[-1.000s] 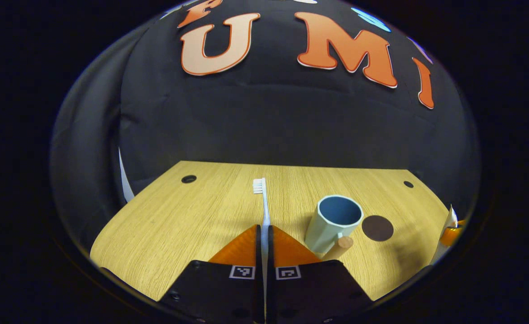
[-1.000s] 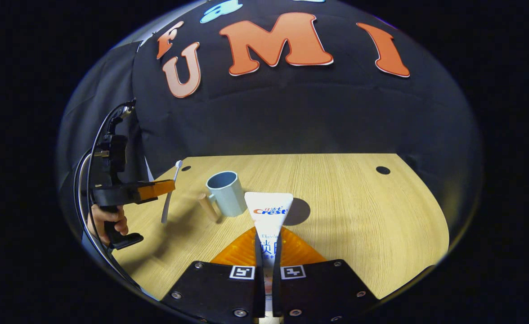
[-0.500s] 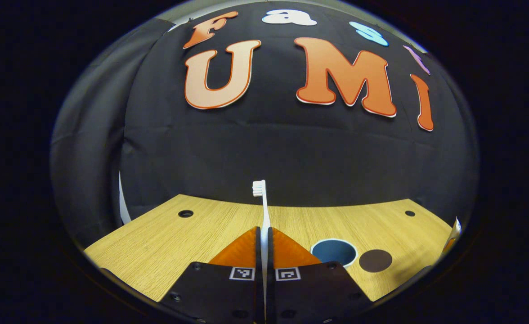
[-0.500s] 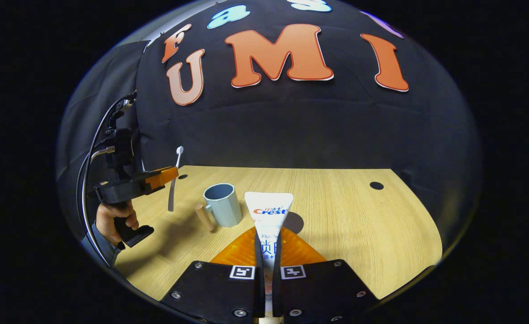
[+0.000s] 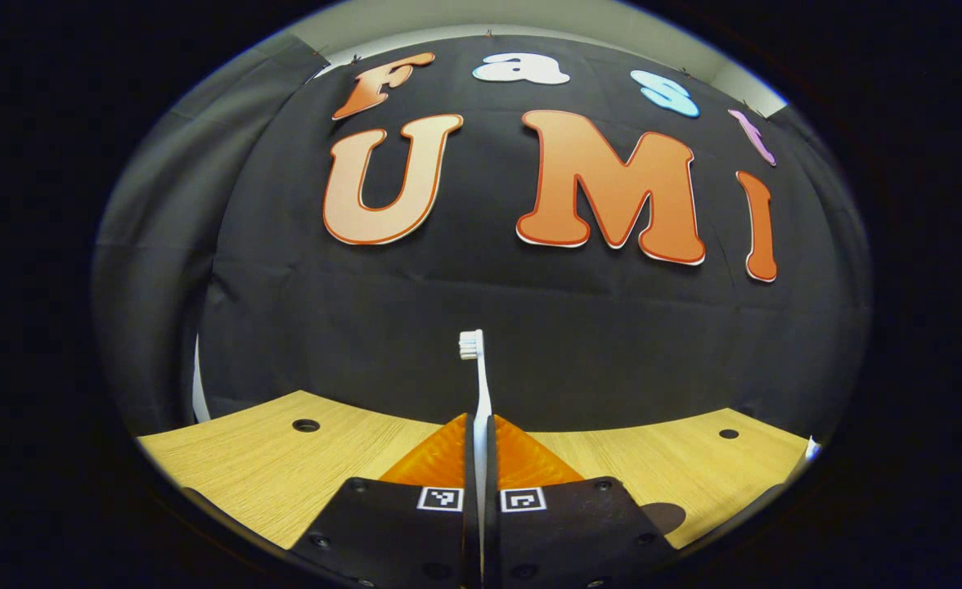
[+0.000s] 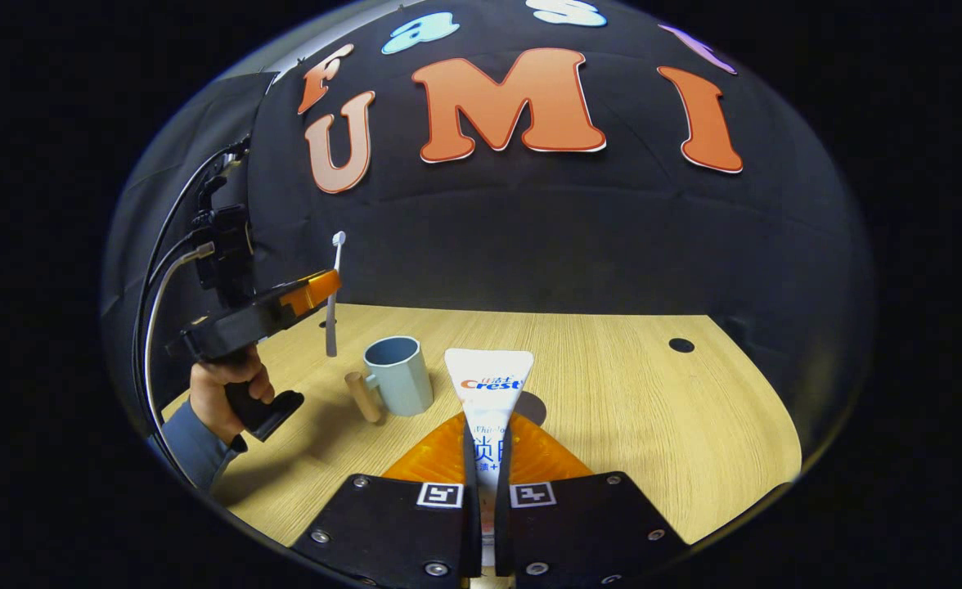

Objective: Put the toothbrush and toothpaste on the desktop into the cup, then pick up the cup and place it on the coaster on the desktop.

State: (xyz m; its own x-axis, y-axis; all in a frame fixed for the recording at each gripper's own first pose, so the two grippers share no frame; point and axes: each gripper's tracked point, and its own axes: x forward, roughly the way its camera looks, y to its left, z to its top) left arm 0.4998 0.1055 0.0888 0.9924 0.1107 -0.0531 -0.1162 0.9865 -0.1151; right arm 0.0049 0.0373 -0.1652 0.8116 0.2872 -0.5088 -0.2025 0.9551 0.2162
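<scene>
The left claw is clamped on the toothbrush, held upright above the table left of the cup. The right claw pinches the toothpaste near the cup.

At the bottom centre of the frame, the left gripper is clamping a white toothbrush, bristles pointing up against the black cloth wall. The wooden desktop is stretching across the lower frame, a dark coaster peeking out at lower right.
</scene>
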